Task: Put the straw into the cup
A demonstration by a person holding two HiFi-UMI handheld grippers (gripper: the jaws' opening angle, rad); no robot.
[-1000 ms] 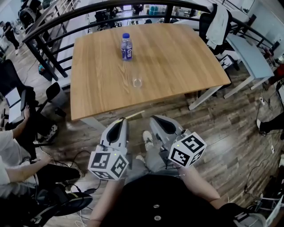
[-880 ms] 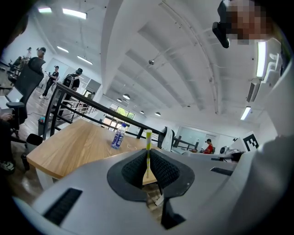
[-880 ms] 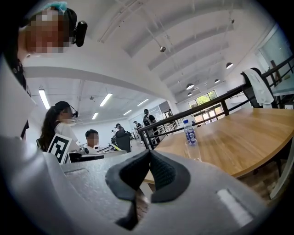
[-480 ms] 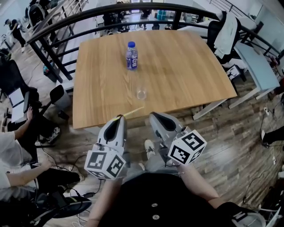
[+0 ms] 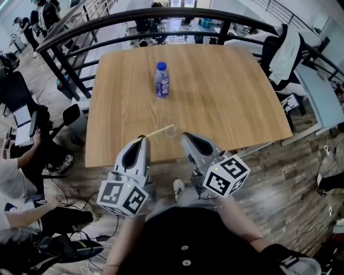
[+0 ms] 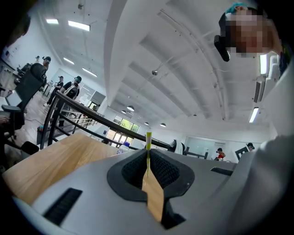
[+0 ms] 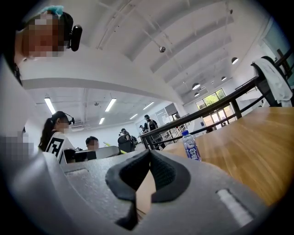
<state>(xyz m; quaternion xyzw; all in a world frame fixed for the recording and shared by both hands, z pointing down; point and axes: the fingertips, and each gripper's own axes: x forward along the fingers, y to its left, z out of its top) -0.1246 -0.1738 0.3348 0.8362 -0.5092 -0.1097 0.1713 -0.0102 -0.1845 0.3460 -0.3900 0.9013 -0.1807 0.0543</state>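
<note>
A small clear cup [image 5: 171, 131] stands on the wooden table [image 5: 226, 102] near its front edge. A thin yellow-green straw [image 5: 156, 132] sticks out of my left gripper [image 5: 141, 139], which is shut on it. The straw's far tip reaches the cup's rim. In the left gripper view the straw [image 6: 148, 143] rises upright from between the closed pads of the left gripper [image 6: 148, 159]. My right gripper [image 5: 186, 137] hangs just right of the cup, and its jaws are shut with nothing in them. The right gripper [image 7: 148, 160] does not show the cup in its own view.
A water bottle [image 5: 162, 80] with a blue cap and label stands upright farther back on the table, also seen as the bottle [image 7: 190, 146]. A dark curved railing [image 5: 161, 16] runs behind the table. Seated people [image 5: 21, 177] are at the left, chairs at the right.
Both grippers have come forward from over the floor to the table's front edge. The straw's tip now reaches the cup. Both grippers stay shut.
</note>
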